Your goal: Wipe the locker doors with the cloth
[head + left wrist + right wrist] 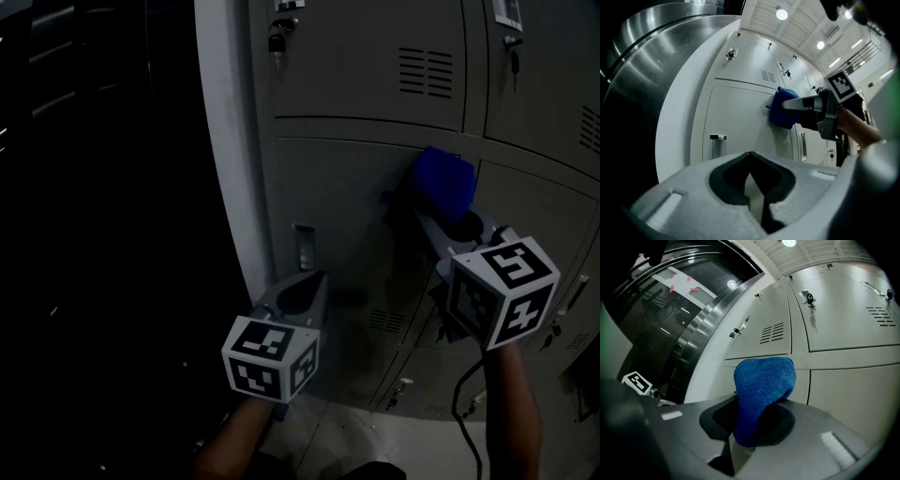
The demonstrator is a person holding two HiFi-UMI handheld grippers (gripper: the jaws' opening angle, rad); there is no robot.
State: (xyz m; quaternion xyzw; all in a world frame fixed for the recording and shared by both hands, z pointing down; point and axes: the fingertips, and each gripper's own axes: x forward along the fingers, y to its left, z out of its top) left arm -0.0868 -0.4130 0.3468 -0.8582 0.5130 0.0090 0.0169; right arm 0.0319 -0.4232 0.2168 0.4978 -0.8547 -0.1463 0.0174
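A blue cloth (443, 182) is pressed against the grey locker door (347, 225) near its upper right corner. My right gripper (450, 217) is shut on the cloth (761, 390), which bulges out past the jaws toward the lockers. From the left gripper view the cloth (780, 108) sits flat on the door (736, 122). My left gripper (305, 286) hangs lower left, near the door's handle recess (304, 246), jaws closed with nothing between them (752, 176).
More locker doors (375, 56) with vents and small locks stand above and to the right. A pale vertical post (230, 141) edges the lockers on the left, with dark glass beyond. Floor (375, 441) lies below.
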